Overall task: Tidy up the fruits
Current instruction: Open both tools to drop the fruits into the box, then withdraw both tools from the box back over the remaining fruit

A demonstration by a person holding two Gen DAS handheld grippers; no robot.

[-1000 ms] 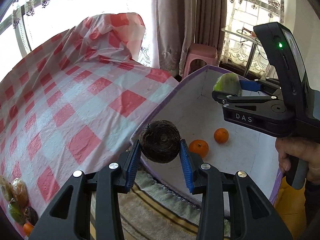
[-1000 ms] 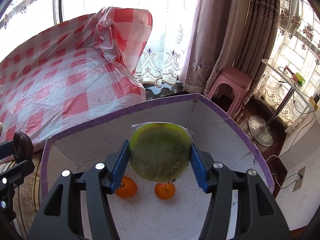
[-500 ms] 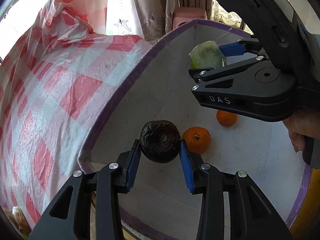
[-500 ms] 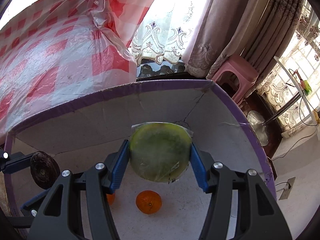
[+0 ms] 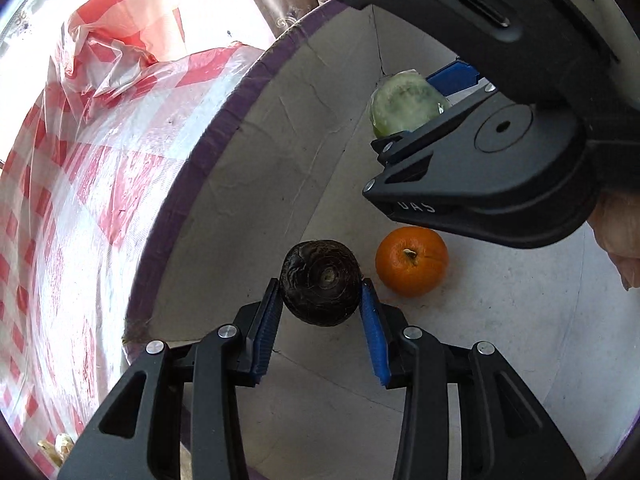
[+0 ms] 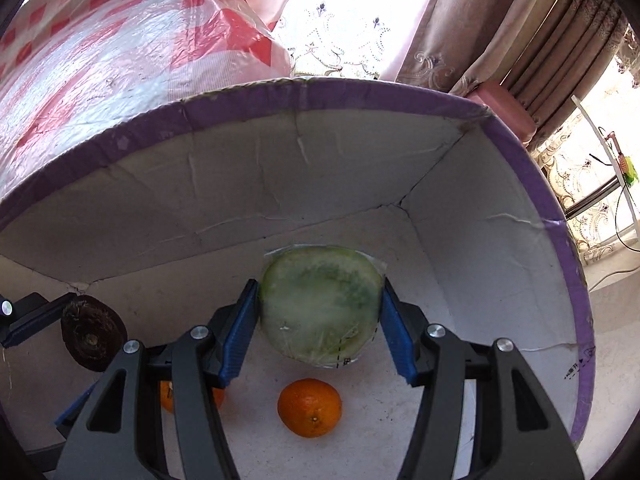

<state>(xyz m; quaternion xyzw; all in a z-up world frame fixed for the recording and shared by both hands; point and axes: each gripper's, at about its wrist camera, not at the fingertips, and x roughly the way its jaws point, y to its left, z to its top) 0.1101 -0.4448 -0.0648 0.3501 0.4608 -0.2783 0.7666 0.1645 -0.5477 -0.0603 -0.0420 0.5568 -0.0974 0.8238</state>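
Now | left gripper [image 5: 321, 312] clamps dark fruit [image 5: 321, 283] | right gripper [image 6: 320, 330] clamps wrapped melon [image 6: 320, 306] | risk: dropped melon bruises oranges [image 6: 310, 407] in box [image 6: 280, 96].

Bright lace-curtained window [image 6: 340, 36] — beige drapes [image 6: 520, 28], pink stool [image 6: 506, 110] beside.

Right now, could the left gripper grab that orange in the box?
Probably not yet: the left gripper is shut on a dark fruit. The orange lies uncovered just beside it on the box floor.
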